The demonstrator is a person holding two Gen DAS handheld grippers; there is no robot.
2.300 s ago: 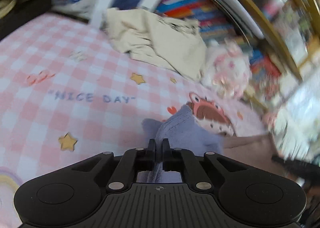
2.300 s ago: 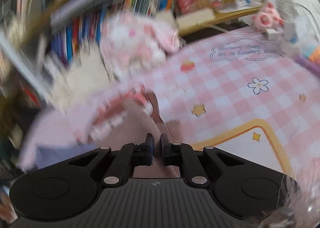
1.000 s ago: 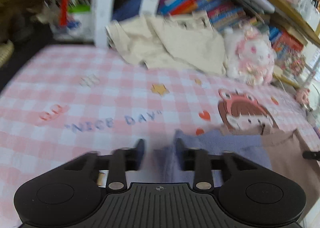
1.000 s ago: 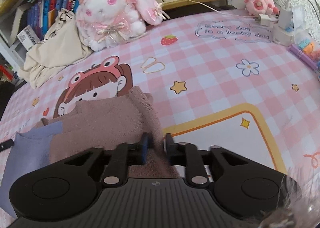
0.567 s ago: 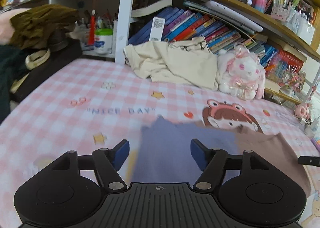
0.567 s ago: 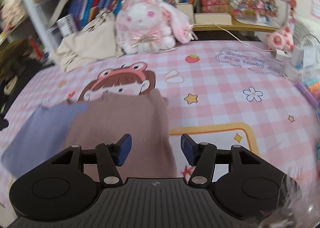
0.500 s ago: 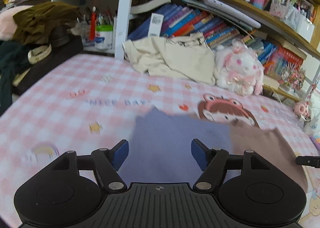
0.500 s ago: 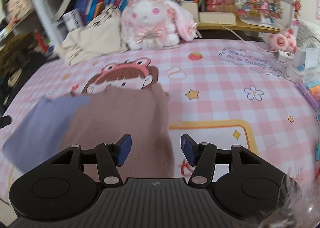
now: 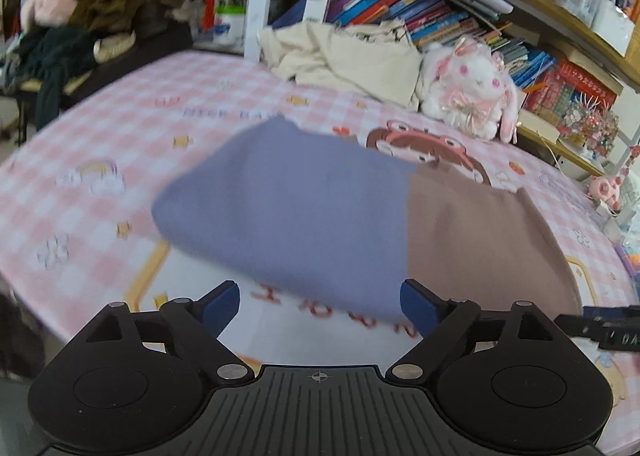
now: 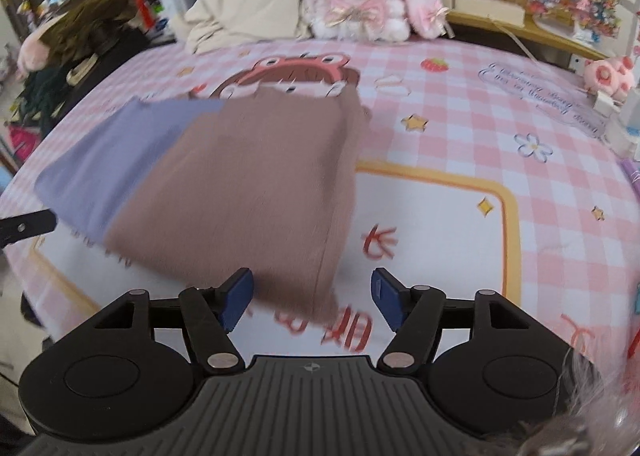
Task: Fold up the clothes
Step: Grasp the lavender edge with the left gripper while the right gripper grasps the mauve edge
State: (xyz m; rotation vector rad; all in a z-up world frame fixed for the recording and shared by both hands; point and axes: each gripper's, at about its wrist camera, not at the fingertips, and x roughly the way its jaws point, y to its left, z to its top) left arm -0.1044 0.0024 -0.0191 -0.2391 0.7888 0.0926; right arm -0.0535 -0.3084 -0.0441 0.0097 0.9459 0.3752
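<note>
Both grippers are off the cloth. The left gripper (image 9: pixel 320 304) has its jaws opening wide with nothing pinched; the garment (image 9: pixel 320 212) shows in the gap but sits beyond the blue pads. It's the same for the right gripper (image 10: pixel 312 302): jaws opening, empty, with the cloth's near corner showing low centre between the fingers but untouched. The garment lies flat on the pink checked mat (image 9: pixel 80 160), mid-frame in both views. It is a two-tone piece, lilac half (image 10: pixel 108 164) to the left and brown half (image 10: pixel 260 184) to the right, already a rough rectangle. I read this as the release after a fold, so the job now is to check the result before regripping. The near edge looks reasonably straight, though motion blur hides detail. The brown side's right edge shows a doubled layer at the upper right of the right wrist view, possibly a tucked sleeve; I can't tell. If another fold is due, I'd take the two near corners, one per gripper, pinch all layers, lift just clear of the mat, carry them toward the far edge together, and lay them down before letting go. Uneven hand height would skew the seam line. The cream cloth pile (image 9: pixel 352 56) and the plush rabbit (image 9: pixel 472 88) sit at the far edge, well apart from the garment.
</note>
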